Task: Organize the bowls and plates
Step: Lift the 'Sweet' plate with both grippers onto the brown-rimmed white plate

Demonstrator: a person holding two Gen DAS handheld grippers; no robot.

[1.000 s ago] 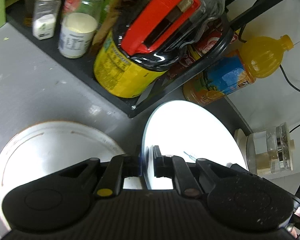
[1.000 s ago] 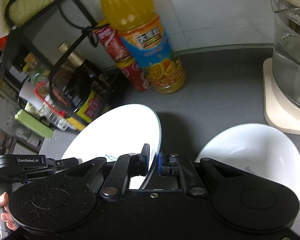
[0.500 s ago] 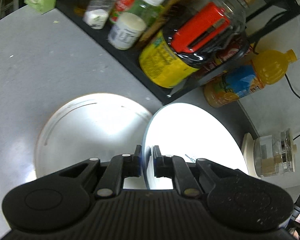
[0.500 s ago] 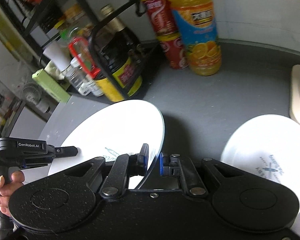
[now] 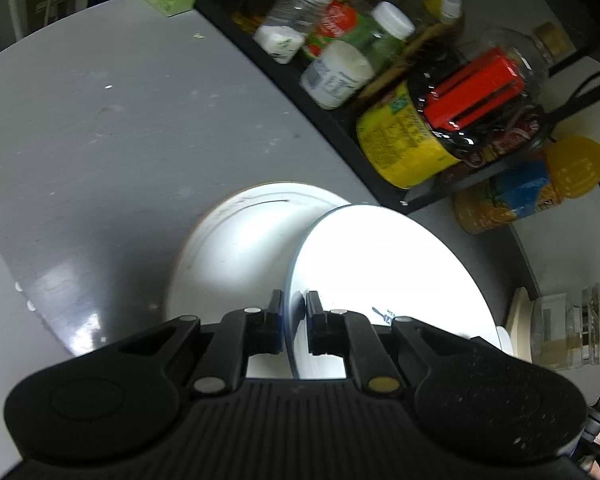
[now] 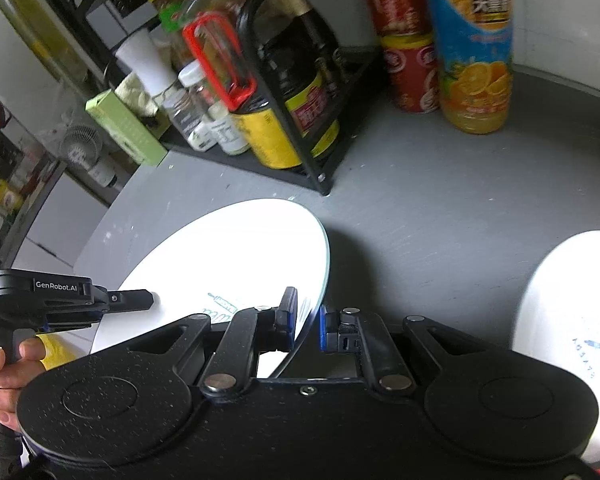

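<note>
Grey countertop [image 5: 100,128] beneath, both my left gripper [image 5: 294,328] and right gripper [image 6: 305,326] pinch one white plate [image 5: 380,272] by its rim, raised tilted above the plate near the rack-side edge [image 5: 236,256], probably for stacking.

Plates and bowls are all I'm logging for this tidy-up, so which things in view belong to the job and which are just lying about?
Part of the job:
- flat white round plate with blue print, pinched by left tool and right tool
- larger brown-rimmed white plate on the counter
- white printed bowl

Lying about:
- orange juice bottle
- red cans
- black condiment rack
- glass kettle
</note>
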